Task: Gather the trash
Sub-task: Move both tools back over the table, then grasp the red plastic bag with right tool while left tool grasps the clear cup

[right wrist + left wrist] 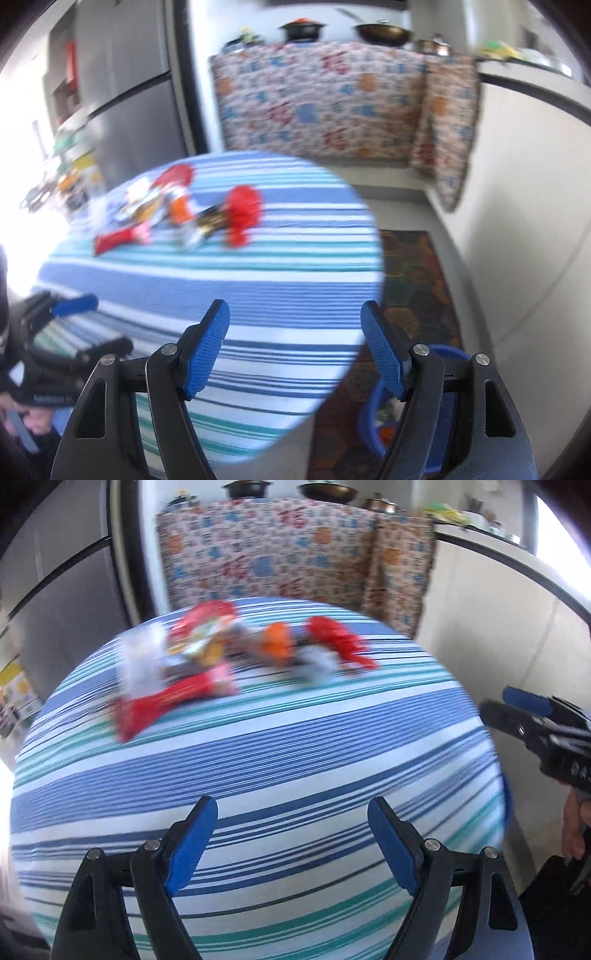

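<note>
A heap of trash lies on the far side of a round table with a blue, white and teal striped cloth (258, 746): a large red and white snack bag (177, 664), an orange wrapper (275, 640) and a crumpled red wrapper (340, 638). The same heap shows in the right wrist view, with the red wrapper (242, 212) and the snack bag (147, 214). My left gripper (291, 812) is open and empty above the near part of the table. My right gripper (295, 317) is open and empty over the table's right edge; it also shows in the left wrist view (517, 709).
A blue bin (373, 413) with some trash in it stands on the floor to the right of the table, on a patterned rug (413, 273). A counter draped in patterned cloth (266, 550) with pots stands behind. A grey fridge (129, 92) is at the left.
</note>
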The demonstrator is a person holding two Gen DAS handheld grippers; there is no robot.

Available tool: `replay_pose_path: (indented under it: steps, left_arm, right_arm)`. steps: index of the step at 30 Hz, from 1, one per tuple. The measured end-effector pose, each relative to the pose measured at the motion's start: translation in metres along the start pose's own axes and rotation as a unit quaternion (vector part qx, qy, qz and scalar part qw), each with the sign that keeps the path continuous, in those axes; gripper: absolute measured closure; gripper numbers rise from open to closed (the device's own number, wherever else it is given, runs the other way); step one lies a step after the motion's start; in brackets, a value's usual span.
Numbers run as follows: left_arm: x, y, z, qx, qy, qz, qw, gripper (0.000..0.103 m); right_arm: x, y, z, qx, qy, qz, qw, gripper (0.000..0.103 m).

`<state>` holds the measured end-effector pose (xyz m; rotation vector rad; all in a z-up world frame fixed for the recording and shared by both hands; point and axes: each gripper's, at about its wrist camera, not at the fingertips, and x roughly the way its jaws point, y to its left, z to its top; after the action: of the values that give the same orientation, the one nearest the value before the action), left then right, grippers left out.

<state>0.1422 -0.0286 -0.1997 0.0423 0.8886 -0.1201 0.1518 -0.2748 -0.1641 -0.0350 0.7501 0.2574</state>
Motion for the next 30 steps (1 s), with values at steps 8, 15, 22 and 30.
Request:
replay_pose_path:
  steps: [8, 15, 22, 30]
  left_arm:
    - [-0.021, 0.075, 0.038, -0.058, -0.063, 0.042, 0.9954, 0.018]
    - [0.016, 0.085, 0.08, -0.054, -0.066, 0.094, 0.9919, 0.018]
    - [0.039, 0.093, 0.087, -0.056, -0.05, 0.133, 0.9883, 0.018]
    - [0.046, 0.103, 0.086, -0.058, -0.051, 0.112, 0.9907, 0.069]
  right_arm:
    - [0.027, 0.06, -0.008, -0.037, 0.011, 0.024, 0.999, 0.028]
    - [0.039, 0.045, -0.002, -0.006, 0.009, 0.02, 1.0, 0.028]
    - [0.043, 0.04, 0.001, 0.004, 0.012, 0.021, 1.0, 0.028]
    - [0.054, 0.032, 0.013, 0.011, 0.009, 0.018, 1.0, 0.028]
